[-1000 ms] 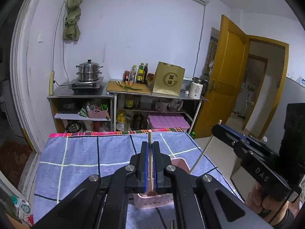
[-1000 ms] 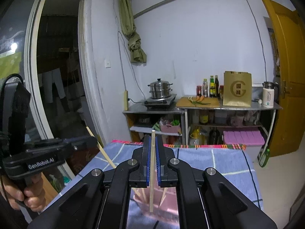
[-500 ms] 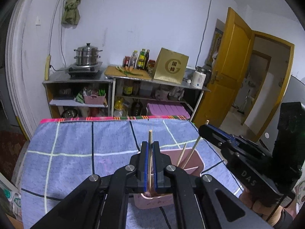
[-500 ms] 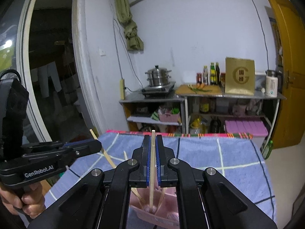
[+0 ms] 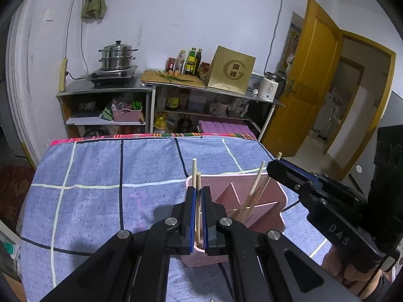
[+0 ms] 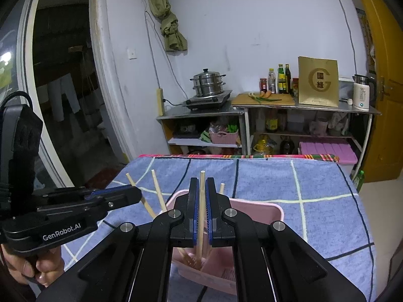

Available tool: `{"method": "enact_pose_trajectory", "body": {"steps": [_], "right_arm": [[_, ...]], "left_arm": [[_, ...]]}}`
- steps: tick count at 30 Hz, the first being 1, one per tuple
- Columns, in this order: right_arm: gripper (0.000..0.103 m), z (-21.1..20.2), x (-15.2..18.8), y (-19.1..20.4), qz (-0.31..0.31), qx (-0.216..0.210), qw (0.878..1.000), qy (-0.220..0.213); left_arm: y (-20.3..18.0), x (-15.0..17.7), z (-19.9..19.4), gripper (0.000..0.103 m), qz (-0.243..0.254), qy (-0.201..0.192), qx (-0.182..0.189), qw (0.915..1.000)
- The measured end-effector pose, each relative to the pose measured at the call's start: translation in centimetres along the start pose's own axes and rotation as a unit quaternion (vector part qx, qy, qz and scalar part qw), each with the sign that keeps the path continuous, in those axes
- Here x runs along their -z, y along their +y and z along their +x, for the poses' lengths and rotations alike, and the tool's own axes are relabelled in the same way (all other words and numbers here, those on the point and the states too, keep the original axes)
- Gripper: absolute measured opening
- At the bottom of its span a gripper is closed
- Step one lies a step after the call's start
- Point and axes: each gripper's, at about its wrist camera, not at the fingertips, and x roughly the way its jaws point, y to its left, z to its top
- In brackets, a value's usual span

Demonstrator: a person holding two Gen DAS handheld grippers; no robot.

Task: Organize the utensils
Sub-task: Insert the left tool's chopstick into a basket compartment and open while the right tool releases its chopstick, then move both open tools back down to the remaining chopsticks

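Left wrist view: the left tongs (image 5: 198, 216) are seen pressed together on a thin, pale wooden chopstick (image 5: 198, 201), which is pinched upright between the blue pads. Its top stands just above the tongs, and its lower end reaches down into the near corner of a pink plastic organizer (image 5: 280, 201). A second chopstick (image 5: 194, 173) stands just beside it, a little taller. The organizer is a low, rounded box split into compartments by thin pink walls; two more chopsticks (image 5: 254, 193) are leaned in the compartment toward the right. The box is set on the worktop, which is covered by a blue checked cloth (image 5: 100, 176) with white and dark lines.

At the right of this view the right tongs (image 5: 275, 167) are seen from the side, held above the far right corner of the organizer, with a chopstick tip showing at the front end and a hand (image 5: 352, 274) gripping the handle below.

In the right wrist view the right tongs (image 6: 201, 214) are likewise closed on one pale chopstick (image 6: 201, 216), held upright with its lower end inside the pink organizer (image 6: 274, 209) among other sticks. The left tongs (image 6: 121, 196) are seen at the left, with chopsticks (image 6: 157, 191) slanting beside them.

Beyond the worktop, metal shelves (image 5: 105, 93) with a steamer pot (image 5: 117, 58) are set against the wall.
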Motion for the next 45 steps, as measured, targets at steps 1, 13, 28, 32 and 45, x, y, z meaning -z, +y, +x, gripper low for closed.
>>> {"method": "enact_pose_trajectory", "body": {"steps": [1, 13, 28, 32, 45], "right_arm": [[0.005, 0.1, 0.0, -0.1, 0.001, -0.001, 1.000, 0.002], [0.015, -4.2, 0.5, -0.3, 0.002, -0.007, 1.000, -0.020], [0.016, -12.3, 4.7, 0.0, 0.005, -0.029, 0.999, -0.042], [0.016, -13.6, 6.4, -0.1, 0.008, -0.031, 0.999, -0.039], [0.024, -15.4, 11.9, -1.5, 0.027, -0.014, 1.000, -0.004]], "left_arm": [[0.0, 0.0, 0.0, 0.004, -0.001, 0.000, -0.002, 1.0000], [-0.5, 1.9, -4.0, 0.015, 0.004, -0.035, -0.006, 0.9994], [-2.0, 9.1, -9.3, 0.015, -0.001, -0.036, 0.011, 0.9993], [-2.6, 11.4, -10.0, 0.015, 0.000, -0.028, 0.017, 0.9995], [-3.8, 17.4, -8.9, 0.015, 0.010, 0.012, 0.022, 0.9996]]}}
